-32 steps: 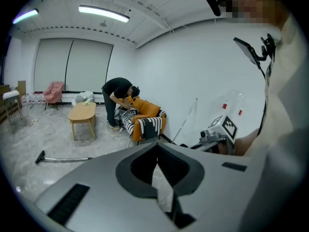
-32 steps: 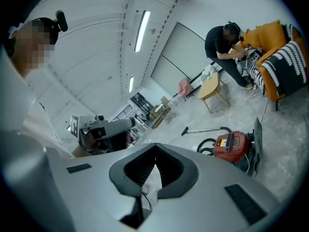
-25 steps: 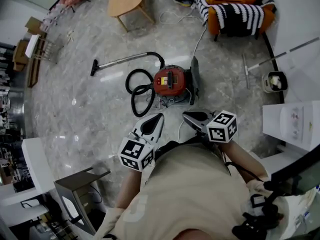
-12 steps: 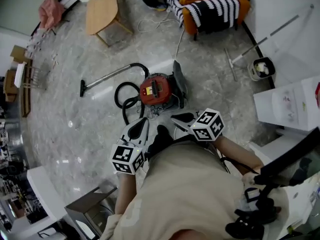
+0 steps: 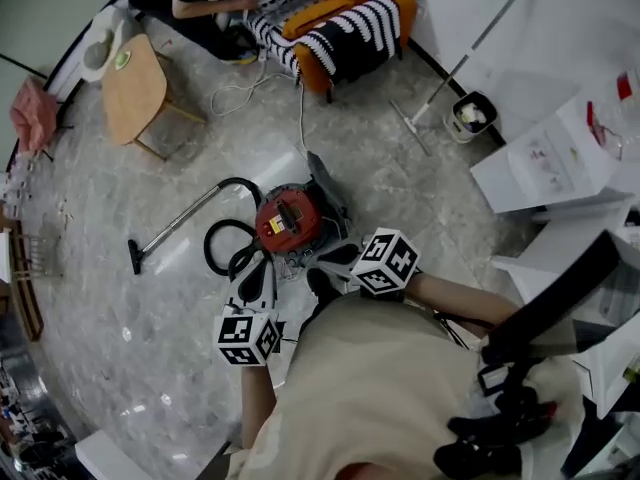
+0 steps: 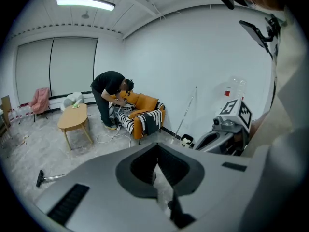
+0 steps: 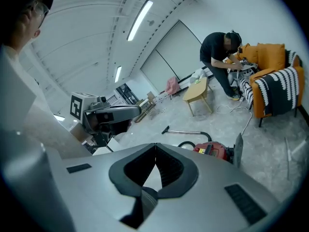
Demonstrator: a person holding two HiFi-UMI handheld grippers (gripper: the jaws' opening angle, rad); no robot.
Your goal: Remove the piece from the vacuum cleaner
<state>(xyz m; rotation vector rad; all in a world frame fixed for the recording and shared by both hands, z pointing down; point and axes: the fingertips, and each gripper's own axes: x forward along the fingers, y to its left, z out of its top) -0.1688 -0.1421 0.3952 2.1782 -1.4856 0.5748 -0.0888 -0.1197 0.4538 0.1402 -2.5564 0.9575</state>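
The left gripper (image 5: 258, 273) and right gripper (image 5: 330, 260) are both clenched and empty, held low just beside the vacuum (image 5: 285, 220) on the floor (image 5: 150, 303); its lid (image 5: 328, 200) stands up, probably to give access to the piece

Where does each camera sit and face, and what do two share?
Head view: on the head, looking down at the vacuum cleaner; torso, left tool, right tool show.
Left gripper view: on left tool, facing the armchair; right tool shows.
Right gripper view: on right tool, facing the vacuum cleaner; left tool shows.
Gripper views share the armchair.
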